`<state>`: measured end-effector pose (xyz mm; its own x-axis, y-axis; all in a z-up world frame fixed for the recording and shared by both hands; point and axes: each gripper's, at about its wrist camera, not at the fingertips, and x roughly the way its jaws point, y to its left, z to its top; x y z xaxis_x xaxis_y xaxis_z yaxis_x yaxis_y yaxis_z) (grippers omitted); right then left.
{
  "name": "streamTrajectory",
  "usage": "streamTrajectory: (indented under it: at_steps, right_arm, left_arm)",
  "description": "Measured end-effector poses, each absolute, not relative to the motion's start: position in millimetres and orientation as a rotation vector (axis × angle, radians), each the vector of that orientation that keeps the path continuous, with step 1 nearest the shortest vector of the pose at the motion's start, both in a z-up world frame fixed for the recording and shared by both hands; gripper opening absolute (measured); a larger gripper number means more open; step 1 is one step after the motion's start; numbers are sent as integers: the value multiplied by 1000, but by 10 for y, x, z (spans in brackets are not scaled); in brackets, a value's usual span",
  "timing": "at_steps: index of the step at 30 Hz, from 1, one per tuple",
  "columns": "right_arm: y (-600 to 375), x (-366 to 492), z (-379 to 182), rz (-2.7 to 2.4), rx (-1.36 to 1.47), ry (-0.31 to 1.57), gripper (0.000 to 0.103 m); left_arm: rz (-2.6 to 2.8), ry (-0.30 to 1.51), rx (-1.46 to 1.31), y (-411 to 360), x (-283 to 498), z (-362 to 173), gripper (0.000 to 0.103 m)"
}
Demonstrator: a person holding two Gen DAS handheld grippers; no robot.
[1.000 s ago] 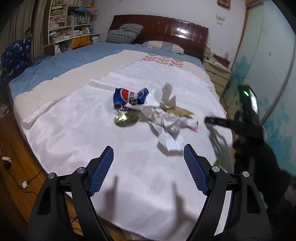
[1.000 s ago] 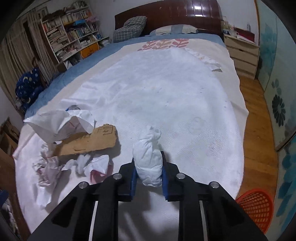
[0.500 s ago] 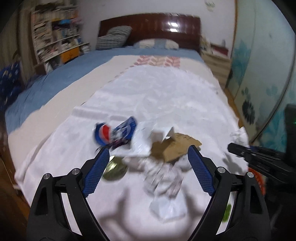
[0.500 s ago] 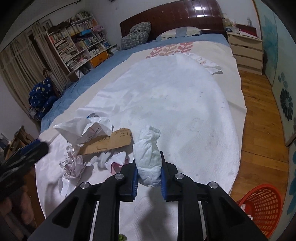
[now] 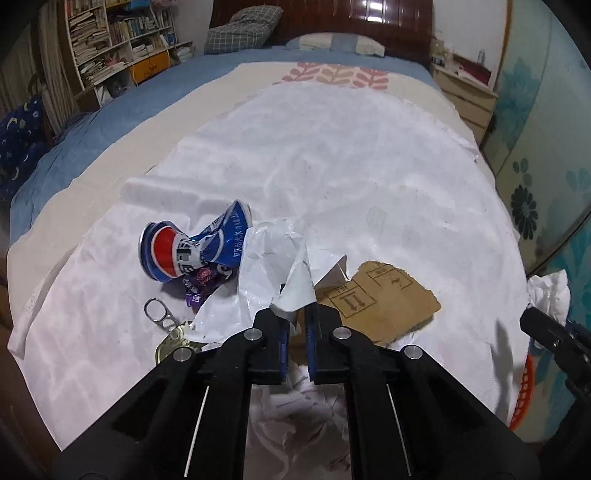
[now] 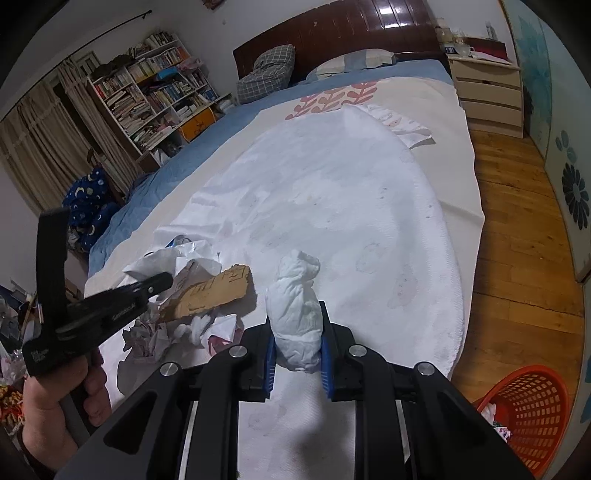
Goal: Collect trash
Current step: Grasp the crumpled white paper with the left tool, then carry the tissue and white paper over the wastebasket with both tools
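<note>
A trash pile lies on the white sheet (image 5: 369, 166) of the bed. My left gripper (image 5: 296, 325) is shut on a crumpled white paper sheet (image 5: 280, 266) at the pile's middle. Beside it lie a crushed blue Pepsi can (image 5: 192, 247), a torn cardboard piece (image 5: 384, 299), a can lid with pull ring (image 5: 162, 317) and crumpled papers (image 5: 303, 398). My right gripper (image 6: 297, 350) is shut on a white tissue wad (image 6: 295, 306), held above the sheet right of the pile. An orange basket (image 6: 532, 410) stands on the floor at lower right.
Wooden floor (image 6: 517, 229) runs along the bed's right side, with a nightstand (image 6: 487, 96) at the far end. A bookshelf (image 6: 155, 96) and curtains stand left of the bed. Pillows (image 5: 240, 26) rest against the dark headboard.
My left gripper moved forward over the pile and closed from wide open onto the white paper sheet. My right gripper, still holding the tissue wad, rose and drew back toward the basket.
</note>
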<state>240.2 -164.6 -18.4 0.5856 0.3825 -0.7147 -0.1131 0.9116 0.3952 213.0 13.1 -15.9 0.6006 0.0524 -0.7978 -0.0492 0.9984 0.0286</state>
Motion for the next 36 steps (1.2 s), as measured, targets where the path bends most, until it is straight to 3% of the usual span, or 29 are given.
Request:
streamTrajectory:
  at_steps: [17, 27, 36]
  right_arm:
    - [-1026, 1995, 30, 453, 193, 894, 20]
    - [-1365, 1001, 395, 431, 120, 821, 20]
    - [-1654, 100, 491, 419, 79, 788, 20]
  left_arm:
    - [60, 684, -51, 293, 1092, 846, 4]
    - [77, 733, -116, 231, -33, 259, 4]
    - [6, 692, -75, 151, -427, 417, 4]
